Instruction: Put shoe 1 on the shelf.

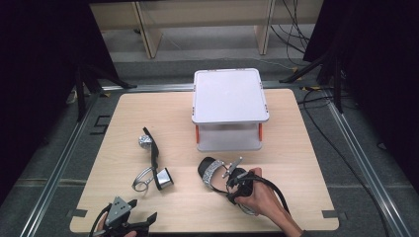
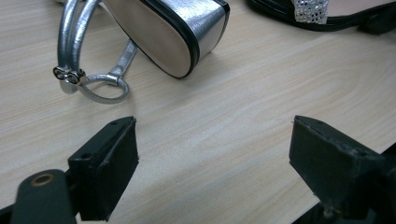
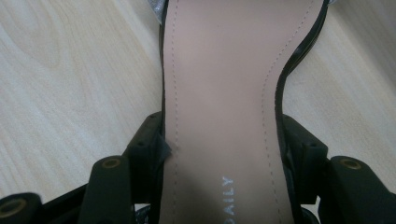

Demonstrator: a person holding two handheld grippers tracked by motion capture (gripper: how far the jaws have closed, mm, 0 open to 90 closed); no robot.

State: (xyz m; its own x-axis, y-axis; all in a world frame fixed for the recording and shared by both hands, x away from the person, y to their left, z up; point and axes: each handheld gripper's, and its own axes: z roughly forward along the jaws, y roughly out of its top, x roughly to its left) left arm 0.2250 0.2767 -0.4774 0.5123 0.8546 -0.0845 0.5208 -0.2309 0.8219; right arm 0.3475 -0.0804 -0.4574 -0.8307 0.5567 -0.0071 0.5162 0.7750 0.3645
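Observation:
A black sandal with a glittery strap (image 1: 211, 171) lies right of the table's middle. My right gripper (image 1: 234, 183) is shut on it: in the right gripper view the jaws press both edges of its pink insole (image 3: 219, 84), and the right gripper (image 3: 219, 144) grips near the heel end. A second sandal (image 1: 153, 159) lies on its side to the left, with a silver block heel (image 2: 187, 32) and silver ankle strap (image 2: 95, 86). My left gripper (image 1: 142, 210) is at the front left edge, and the left gripper (image 2: 215, 158) stands open over bare wood just short of that heel.
A white two-tier stand (image 1: 230, 96) sits at the back centre of the wooden table (image 1: 296, 148). The table's front edge is close under both hands. Dark curtains and cables surround the table.

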